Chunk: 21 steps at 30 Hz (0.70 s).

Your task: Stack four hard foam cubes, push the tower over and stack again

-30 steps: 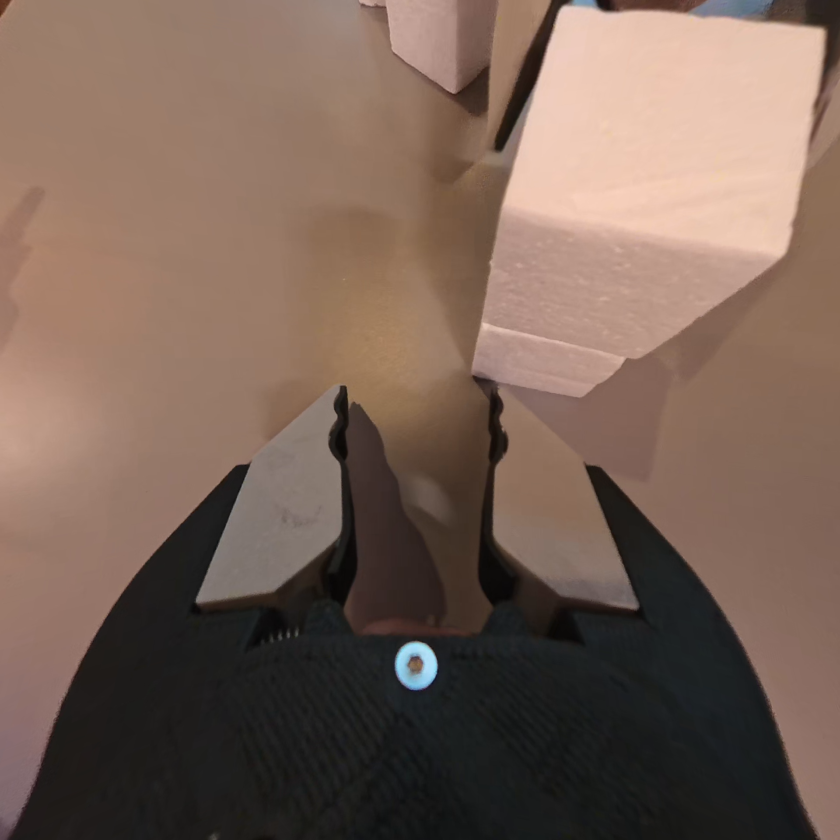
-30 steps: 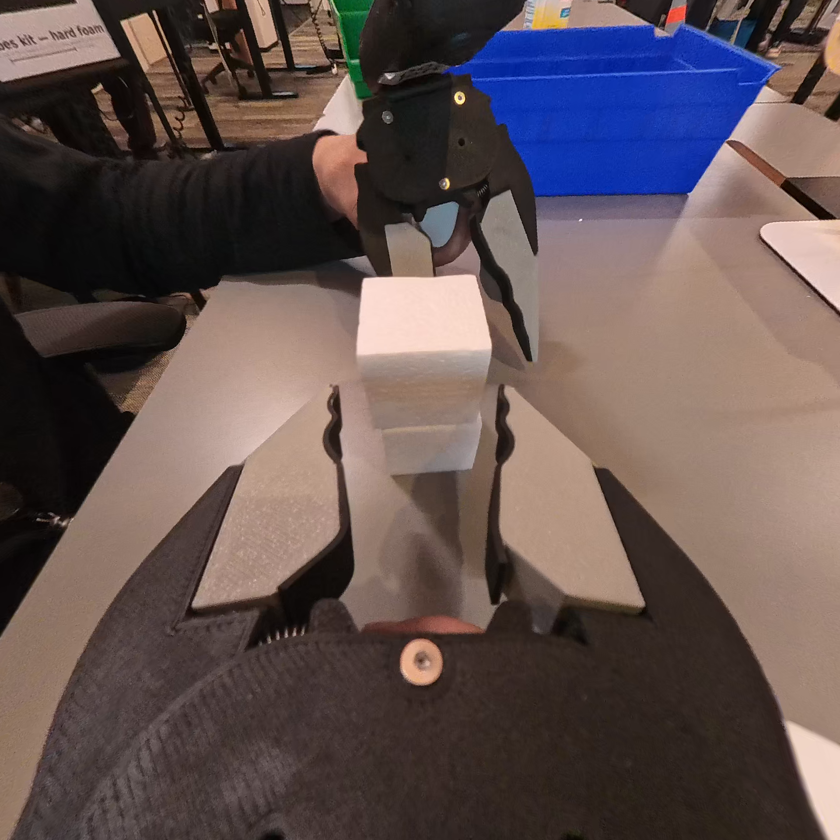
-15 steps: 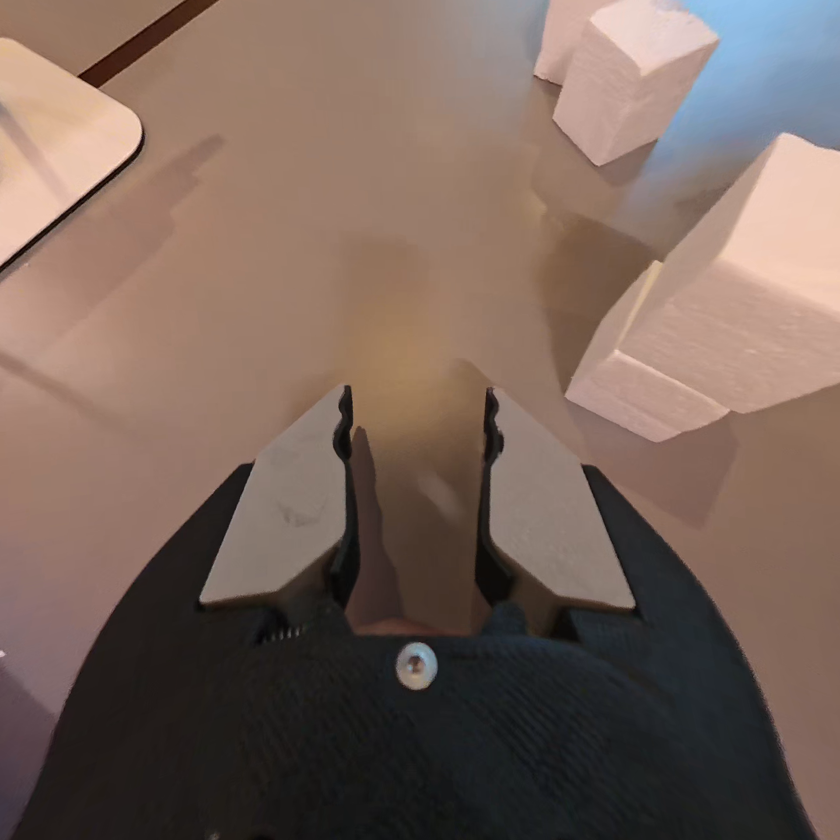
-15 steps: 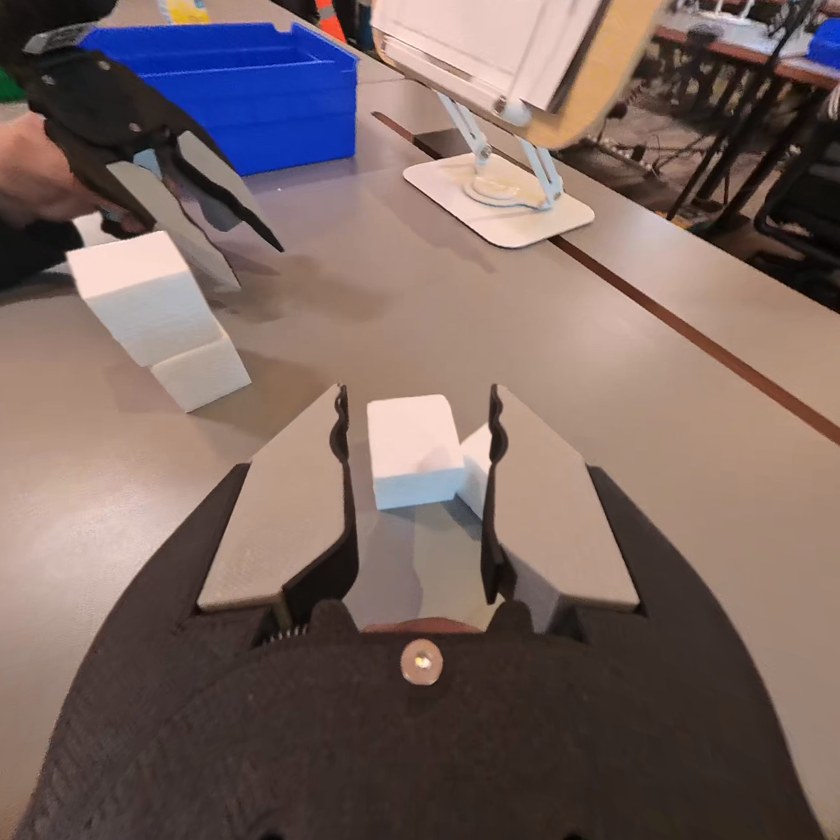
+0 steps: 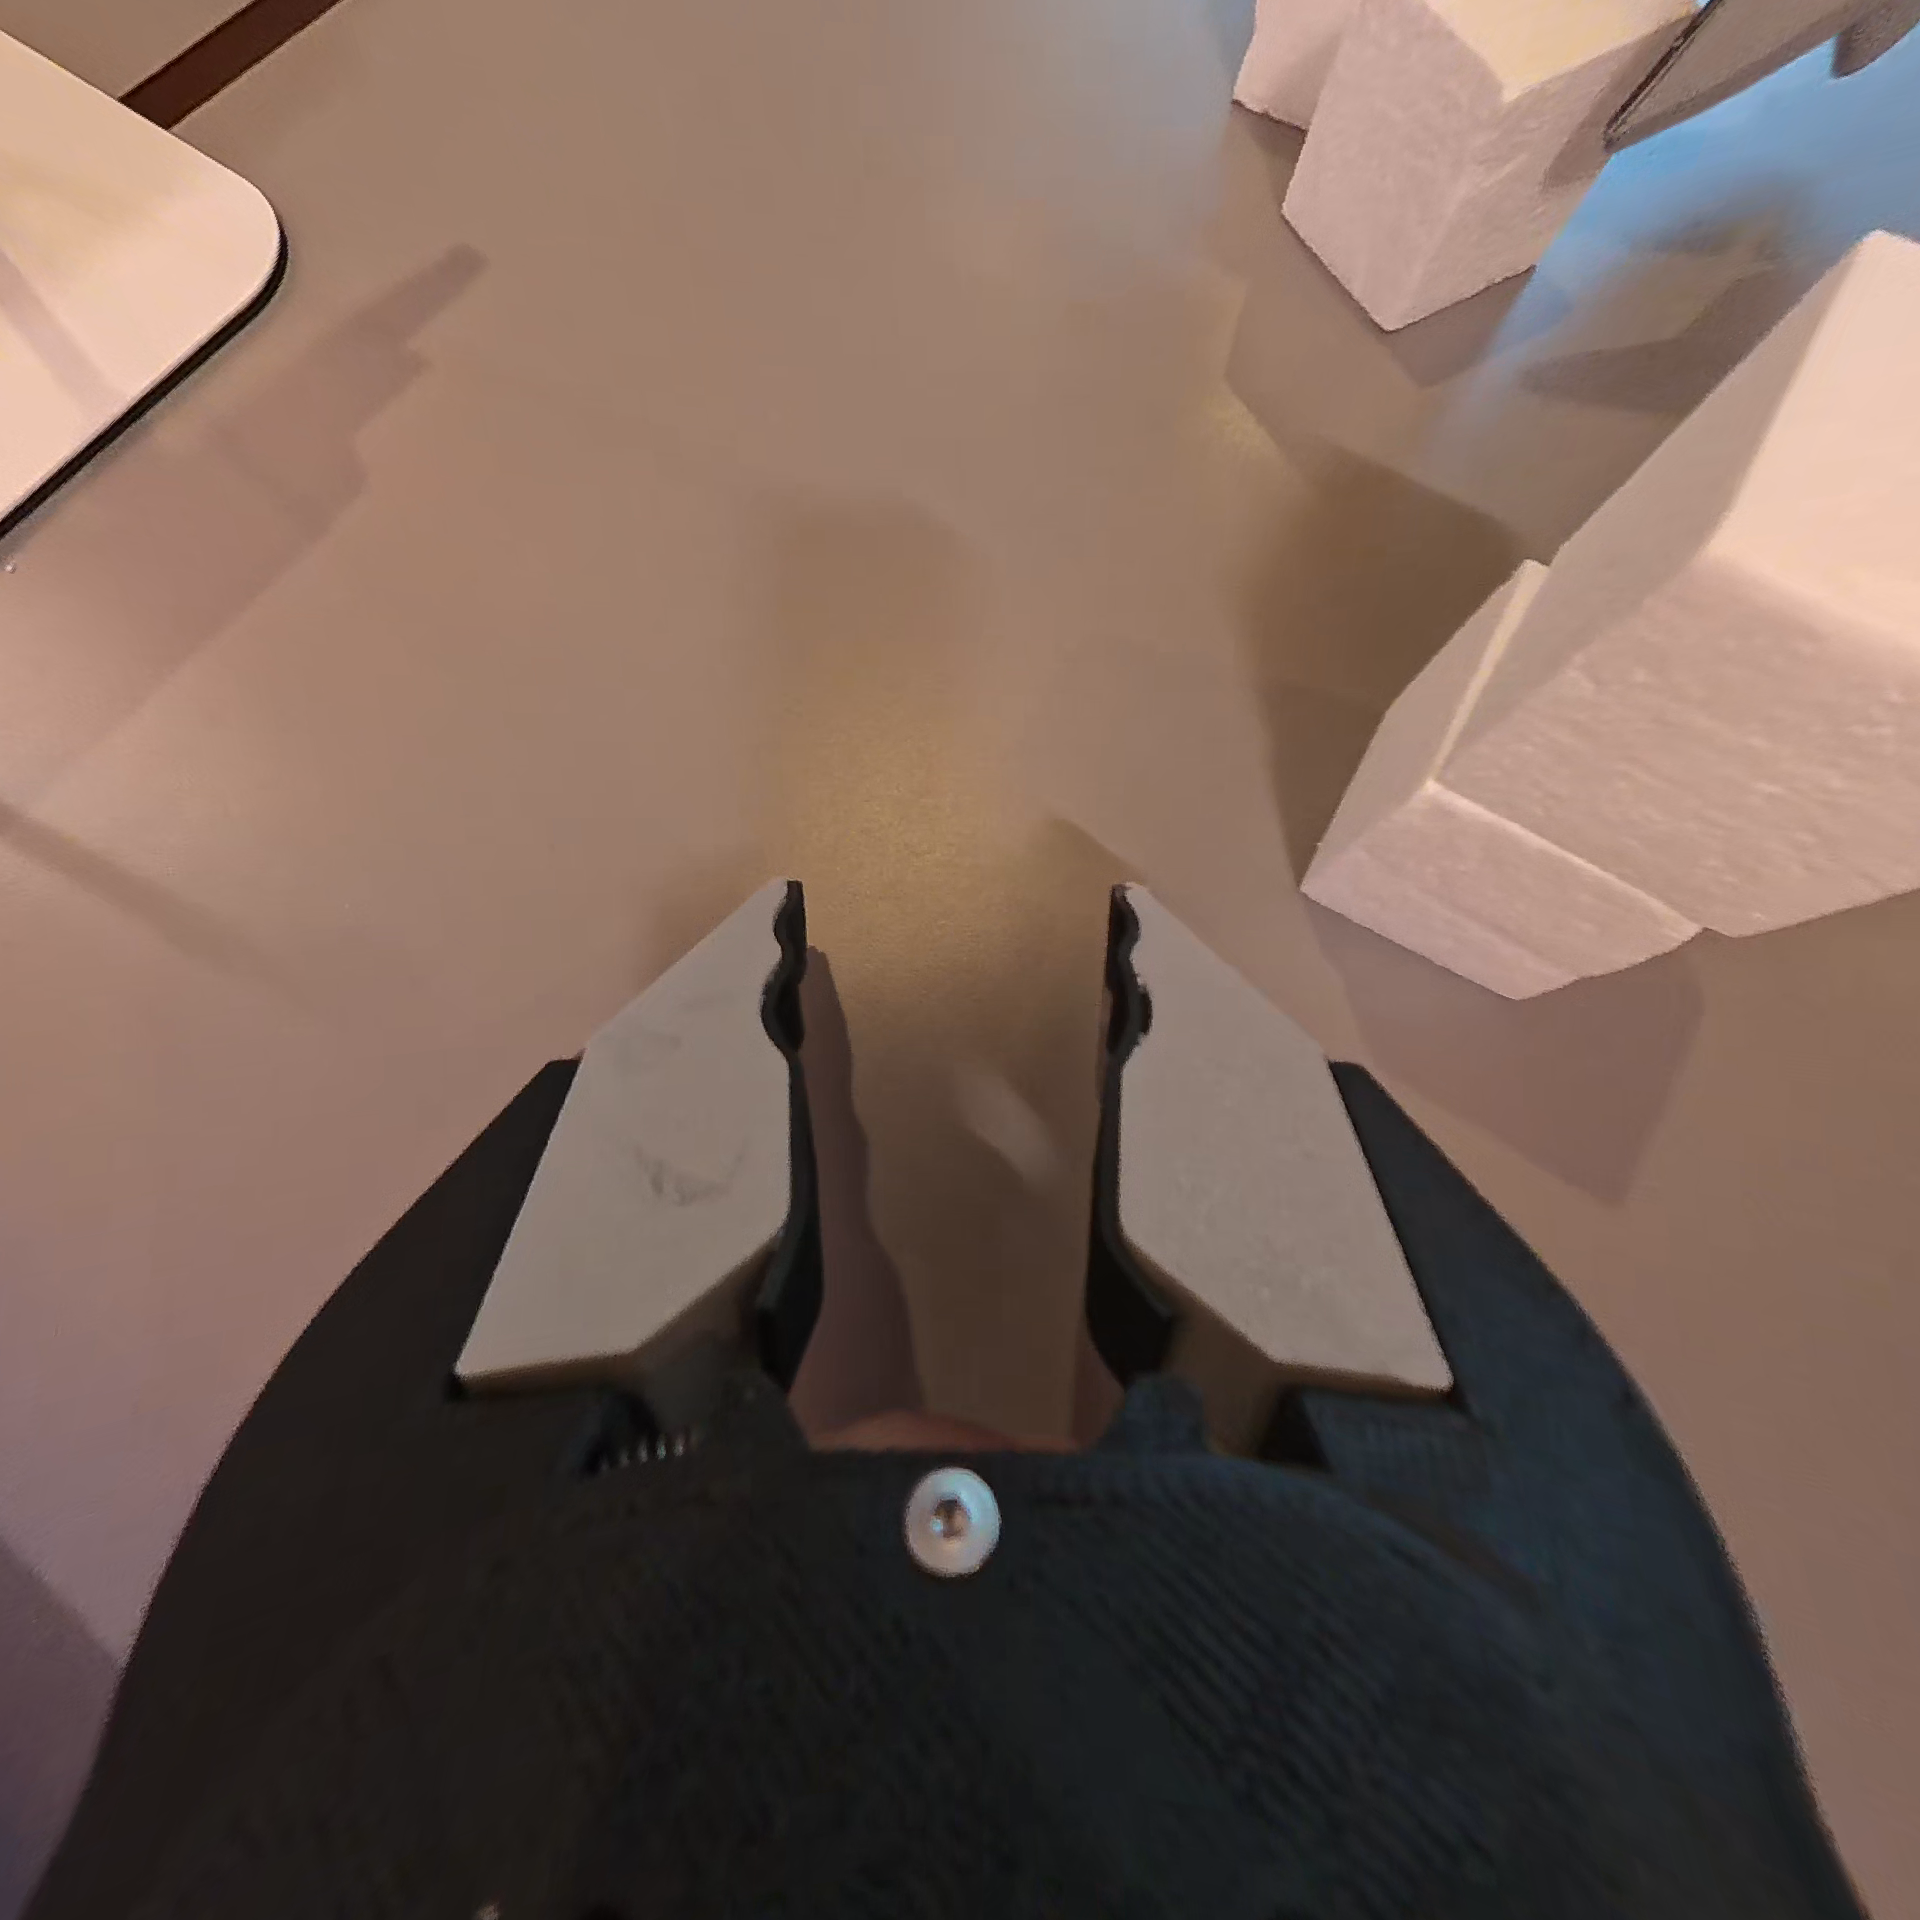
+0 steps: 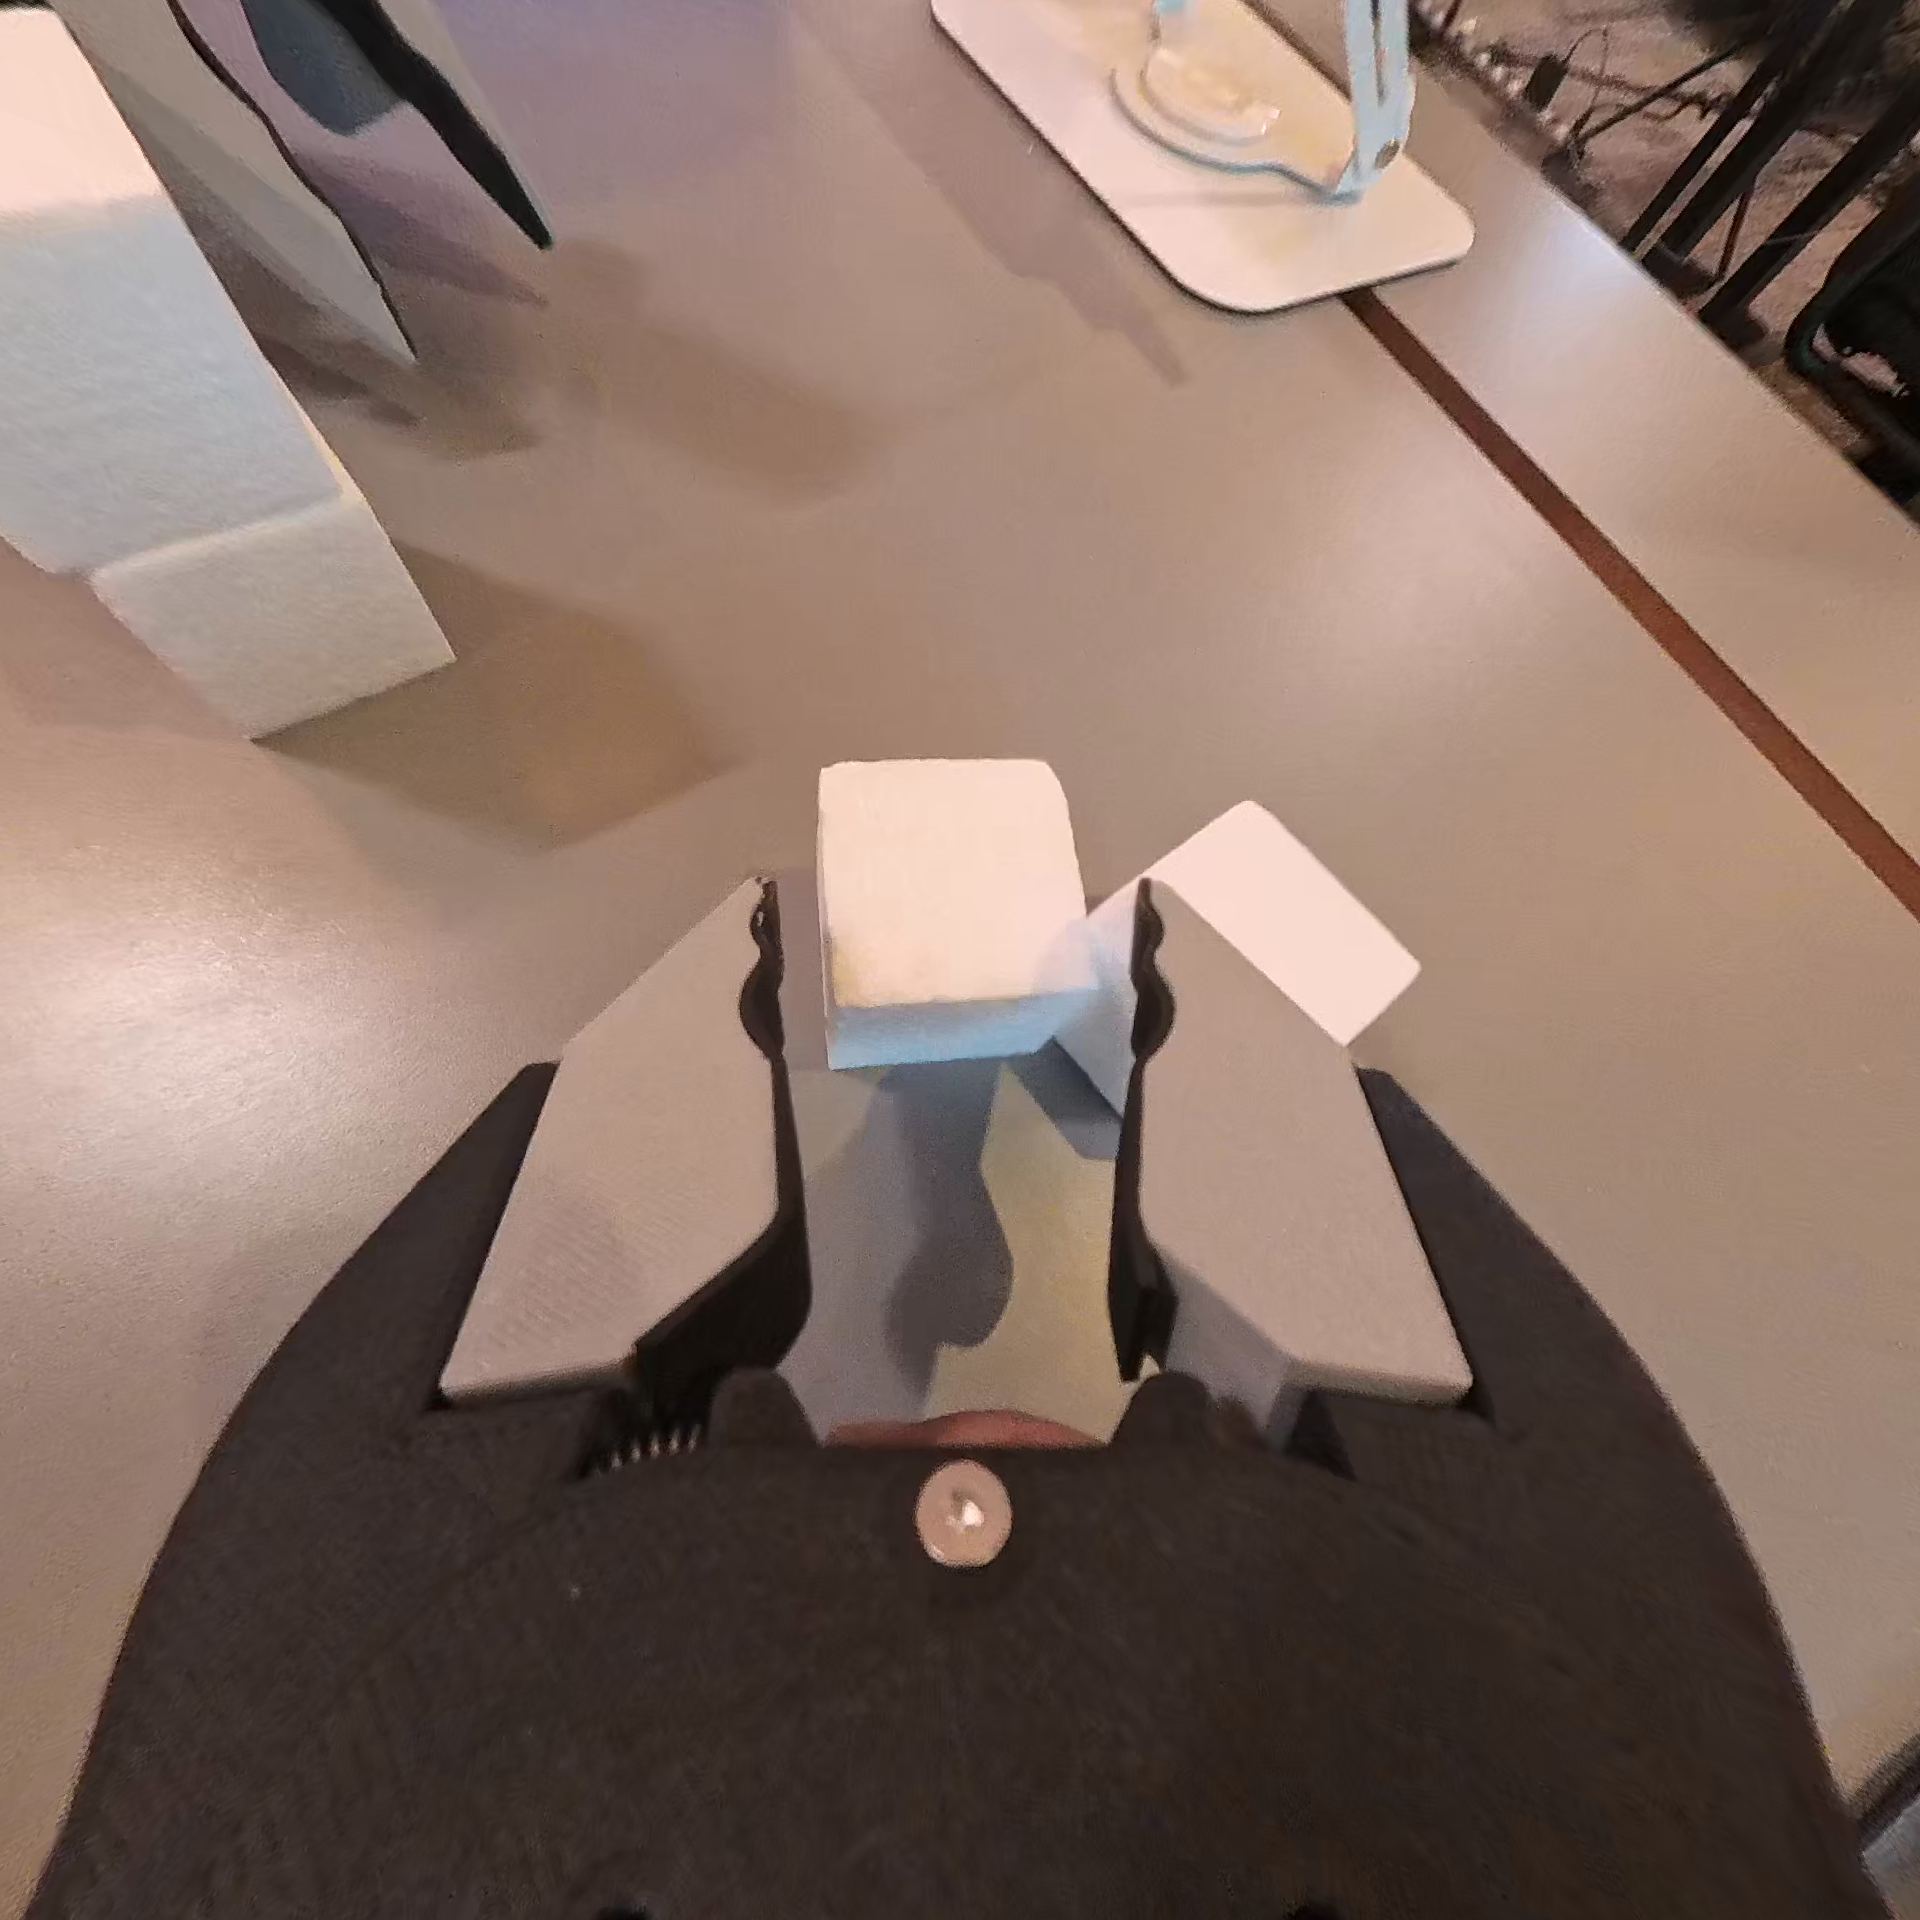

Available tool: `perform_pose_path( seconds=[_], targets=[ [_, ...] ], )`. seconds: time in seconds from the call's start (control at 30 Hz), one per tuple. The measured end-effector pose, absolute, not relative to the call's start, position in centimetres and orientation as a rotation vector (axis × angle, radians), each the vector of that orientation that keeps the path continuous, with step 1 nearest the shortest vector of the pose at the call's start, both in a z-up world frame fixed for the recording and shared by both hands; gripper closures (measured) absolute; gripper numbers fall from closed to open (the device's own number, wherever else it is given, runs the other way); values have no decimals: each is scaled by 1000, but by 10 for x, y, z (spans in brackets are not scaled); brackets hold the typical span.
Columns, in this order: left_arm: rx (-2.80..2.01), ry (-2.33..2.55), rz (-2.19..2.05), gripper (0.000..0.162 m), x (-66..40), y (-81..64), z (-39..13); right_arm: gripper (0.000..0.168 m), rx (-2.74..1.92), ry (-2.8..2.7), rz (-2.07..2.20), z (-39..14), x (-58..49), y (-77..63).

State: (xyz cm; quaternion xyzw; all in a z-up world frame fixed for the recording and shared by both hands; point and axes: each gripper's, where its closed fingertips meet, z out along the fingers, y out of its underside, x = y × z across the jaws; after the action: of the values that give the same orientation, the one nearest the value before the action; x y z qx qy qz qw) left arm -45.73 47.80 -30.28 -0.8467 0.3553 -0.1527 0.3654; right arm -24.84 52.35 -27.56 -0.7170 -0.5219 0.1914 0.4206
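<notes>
The right gripper [image 6: 951, 904] has its jaws open and empty, tips flanking a loose foam cube [image 6: 951, 904]; a second loose cube [image 6: 1262, 920] touches it, beyond the right jaw. The left gripper [image 5: 956, 904] is open over bare surface [image 5: 623, 623], the two-cube stack [image 5: 1683, 727] to its right. Judged half stacked: two cubes remain. Open room ahead; a white stand base [image 6: 1216, 156] and the surface seam lie farther off.

Two-cube stack [image 6: 156, 416] left; two loose cubes [image 6: 951, 904] touching, centre; stand base [image 6: 1205, 156] behind.
</notes>
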Motion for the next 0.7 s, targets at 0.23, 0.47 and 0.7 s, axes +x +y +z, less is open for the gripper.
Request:
perform_pose_path(
  seconds=[0.23,0.47,0.7],
  targets=[
    [-2183,920,-386,105,-457,478,-304,110,-1730,-1341,459,-268,-255,518],
    [-2196,941,-382,105,-455,476,-309,102,-1793,-1414,335,-293,-252,521],
    [-2199,932,-382,106,-456,477,-309,113,-1744,-1382,396,-276,-257,516]
  ],
)
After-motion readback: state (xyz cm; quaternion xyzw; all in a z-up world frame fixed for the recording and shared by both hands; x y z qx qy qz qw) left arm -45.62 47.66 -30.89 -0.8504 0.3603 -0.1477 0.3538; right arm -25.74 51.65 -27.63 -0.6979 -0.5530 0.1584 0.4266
